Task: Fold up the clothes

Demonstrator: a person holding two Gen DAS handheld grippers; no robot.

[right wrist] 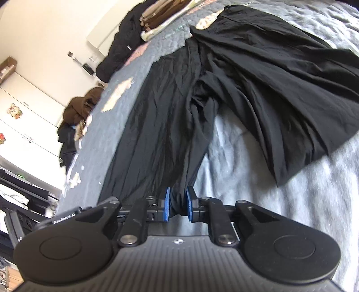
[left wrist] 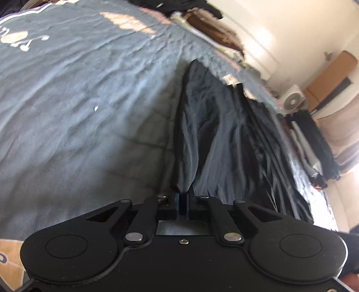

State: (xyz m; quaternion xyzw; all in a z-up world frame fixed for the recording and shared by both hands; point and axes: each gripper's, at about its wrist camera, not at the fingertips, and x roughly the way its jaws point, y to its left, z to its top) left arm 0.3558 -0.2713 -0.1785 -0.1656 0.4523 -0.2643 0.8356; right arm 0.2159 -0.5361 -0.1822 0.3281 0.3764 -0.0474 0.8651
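Observation:
A black pair of trousers (right wrist: 170, 116) lies spread on the grey bed cover (right wrist: 258, 179), its two legs splayed apart. My right gripper (right wrist: 178, 205) is shut on the hem of one leg, the cloth bunched between the blue pads (right wrist: 167, 205). In the left wrist view the same black trousers (left wrist: 215, 134) stretch away from my left gripper (left wrist: 182, 202), which is shut on a gathered edge of the cloth. The far end of the garment reaches the bed's edge.
The grey bed cover (left wrist: 78, 112) fills the left wrist view. A black jacket (right wrist: 121, 45) and folded brown clothes (right wrist: 163, 13) lie at the bed's far end. A brown garment (right wrist: 78, 105) sits by the bedside. White cupboards (right wrist: 24, 116), a small fan (left wrist: 292, 101) and hanging clothes (left wrist: 309, 143) stand beyond.

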